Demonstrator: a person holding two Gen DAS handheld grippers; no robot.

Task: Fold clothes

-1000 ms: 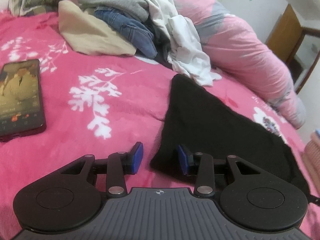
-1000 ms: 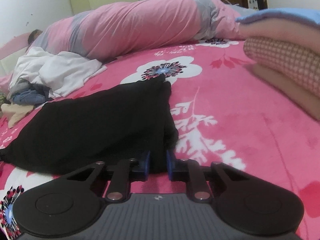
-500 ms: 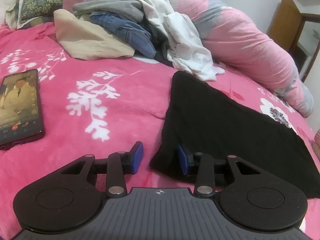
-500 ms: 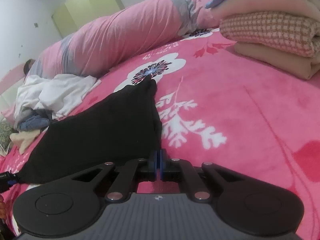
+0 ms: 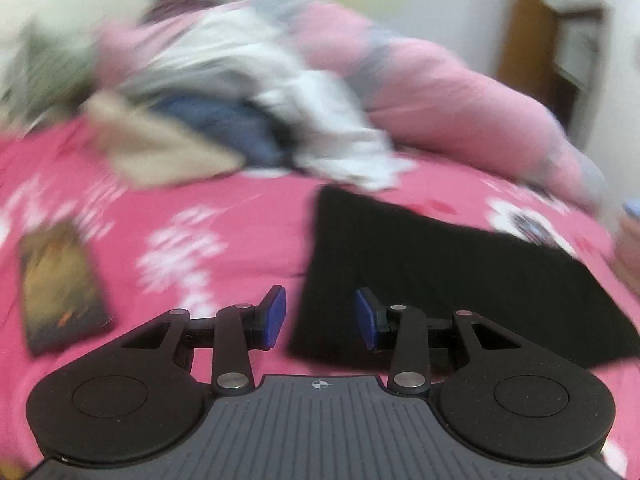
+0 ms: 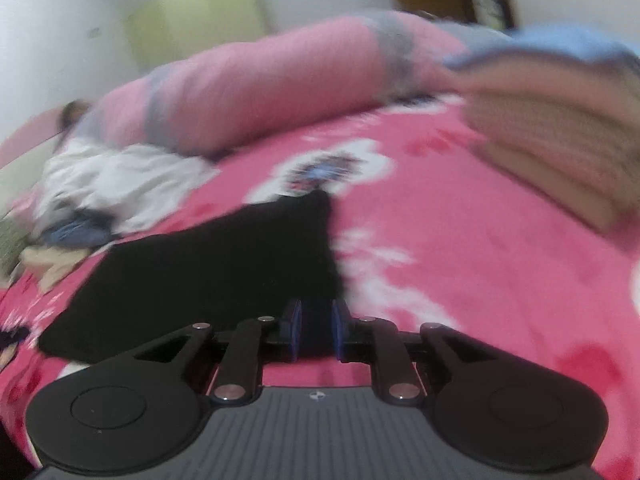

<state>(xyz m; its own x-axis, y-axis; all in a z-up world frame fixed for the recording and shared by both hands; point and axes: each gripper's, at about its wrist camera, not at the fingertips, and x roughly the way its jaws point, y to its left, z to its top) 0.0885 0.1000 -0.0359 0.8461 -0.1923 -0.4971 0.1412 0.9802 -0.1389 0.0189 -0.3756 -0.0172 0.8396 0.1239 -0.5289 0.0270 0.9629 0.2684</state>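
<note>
A folded black garment [image 5: 440, 272] lies flat on the pink floral bedspread; it also shows in the right wrist view [image 6: 224, 264]. My left gripper [image 5: 320, 320] is open, its blue pads straddling the garment's near left corner. My right gripper [image 6: 316, 330] is open by a narrow gap at the garment's near right corner, with black cloth showing between the pads. Both views are blurred by motion.
A pile of unfolded clothes [image 5: 248, 120] lies at the back, also seen in the right wrist view [image 6: 120, 184]. A phone [image 5: 56, 284] lies at the left. A rolled pink duvet [image 6: 280, 80] runs along the back. A stack of folded clothes [image 6: 560, 132] sits at the right.
My right gripper was shut half a second ago and now stands slightly open. Both grippers have pulled back and up a little; the black garment lies flatter and squarer.
</note>
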